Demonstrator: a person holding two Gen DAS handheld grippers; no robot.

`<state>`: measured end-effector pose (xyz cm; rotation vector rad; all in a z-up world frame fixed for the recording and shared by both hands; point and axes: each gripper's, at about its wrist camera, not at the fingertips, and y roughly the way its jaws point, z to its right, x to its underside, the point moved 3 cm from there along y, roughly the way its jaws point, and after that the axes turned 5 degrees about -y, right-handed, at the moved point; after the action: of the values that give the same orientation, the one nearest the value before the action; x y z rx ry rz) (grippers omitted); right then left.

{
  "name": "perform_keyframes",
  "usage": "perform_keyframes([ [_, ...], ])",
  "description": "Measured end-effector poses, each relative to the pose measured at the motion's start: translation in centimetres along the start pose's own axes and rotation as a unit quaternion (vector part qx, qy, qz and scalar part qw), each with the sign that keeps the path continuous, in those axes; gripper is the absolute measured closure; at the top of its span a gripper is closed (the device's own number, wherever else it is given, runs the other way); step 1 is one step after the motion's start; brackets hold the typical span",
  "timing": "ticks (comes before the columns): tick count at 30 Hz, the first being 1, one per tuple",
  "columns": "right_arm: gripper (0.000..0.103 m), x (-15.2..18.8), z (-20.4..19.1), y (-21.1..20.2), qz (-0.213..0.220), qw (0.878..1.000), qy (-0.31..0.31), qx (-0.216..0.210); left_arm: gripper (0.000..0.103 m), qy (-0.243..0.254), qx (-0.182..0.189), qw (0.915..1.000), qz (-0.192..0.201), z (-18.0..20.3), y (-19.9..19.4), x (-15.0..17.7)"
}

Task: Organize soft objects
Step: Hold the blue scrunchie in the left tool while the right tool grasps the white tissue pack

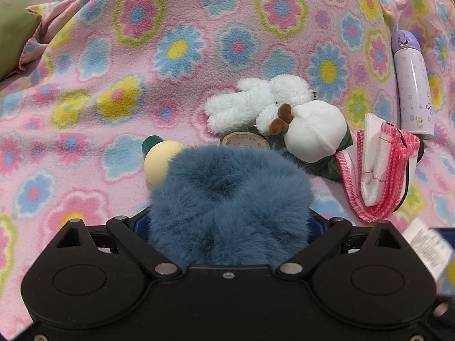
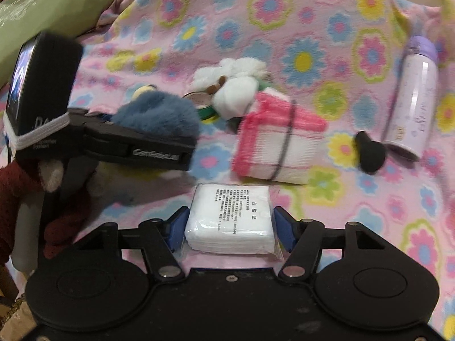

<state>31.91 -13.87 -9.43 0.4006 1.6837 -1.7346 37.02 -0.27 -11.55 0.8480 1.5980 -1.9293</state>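
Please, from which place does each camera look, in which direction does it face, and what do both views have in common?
Left wrist: sits on the left hand-held gripper, looks forward over the flowered blanket; its black frame shows, clamping a blue furry toy.
Right wrist: sits on the right hand-held gripper, faces the same blanket; its frame shows, clamping a white wrapped pack; the left hand-held gripper appears at left.
Shared: white plush dog, pink-and-white cloth bundle, purple bottle, blue furry toy.

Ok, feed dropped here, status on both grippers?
Left gripper shut on blue furry piece. Right gripper shut on white wrapped pack. Pink-white cloth bundle ahead on blanket.
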Motion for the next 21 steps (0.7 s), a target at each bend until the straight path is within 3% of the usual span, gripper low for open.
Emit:
perform_keyframes([
  [9,0.04,1.0,4.0,-1.8,0.011,0.997,0.067,0.029,0.004,-0.005,0.009,0.9999,0.0,-0.1,-0.2,0.0],
  [21,0.04,2.5,4.8,-2.0,0.009,0.994,0.103,0.025,0.003,-0.008,0.016,0.9998,0.004,-0.2,-0.5,0.0],
])
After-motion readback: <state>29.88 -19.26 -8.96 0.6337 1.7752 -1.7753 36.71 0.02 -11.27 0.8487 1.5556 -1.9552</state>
